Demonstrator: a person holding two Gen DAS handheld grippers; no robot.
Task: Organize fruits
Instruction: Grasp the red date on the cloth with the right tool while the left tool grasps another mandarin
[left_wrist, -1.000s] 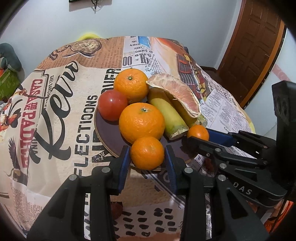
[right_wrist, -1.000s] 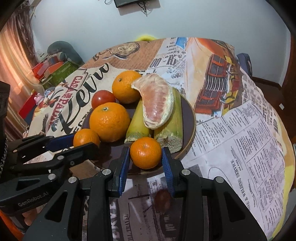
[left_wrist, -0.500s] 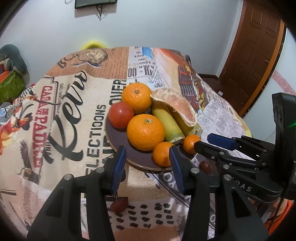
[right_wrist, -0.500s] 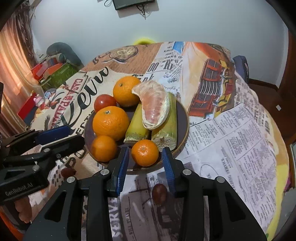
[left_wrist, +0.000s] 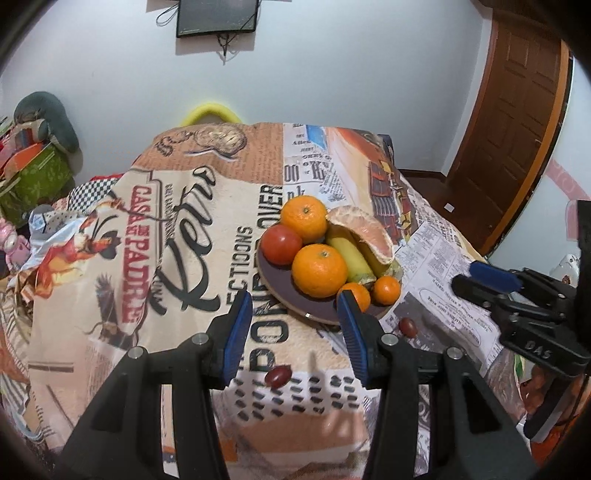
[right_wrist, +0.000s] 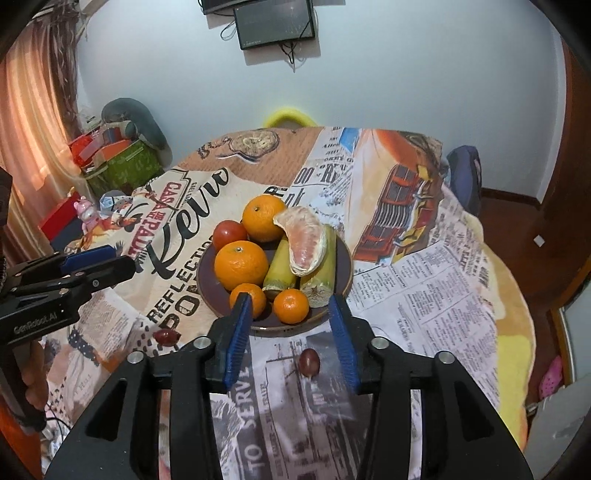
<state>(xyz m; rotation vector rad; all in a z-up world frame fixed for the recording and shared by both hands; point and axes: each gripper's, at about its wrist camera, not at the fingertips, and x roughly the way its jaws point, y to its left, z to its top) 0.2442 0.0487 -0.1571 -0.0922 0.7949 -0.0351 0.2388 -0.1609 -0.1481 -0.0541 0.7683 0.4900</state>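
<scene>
Tablecloth (left_wrist: 177, 229) printed "CASA DE PADRE", "TO SERVE"; left gripper (right_wrist: 96, 264) marked "GenRobot.AI"

Bright orange mandarins (right_wrist: 290, 306) and a red tomato (right_wrist: 229, 234) sit on a dark brown plate (right_wrist: 343, 266). The tablecloth (right_wrist: 424, 280) carries newsprint lettering and vintage poster art. Two dark red grapes (right_wrist: 308, 362) lie nearby.

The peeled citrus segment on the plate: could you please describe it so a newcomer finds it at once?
On the newspaper-print tablecloth stands a dark round plate of fruit. The peeled citrus segment lies atop the two bananas, the only pale pink, skinless piece there.
</scene>
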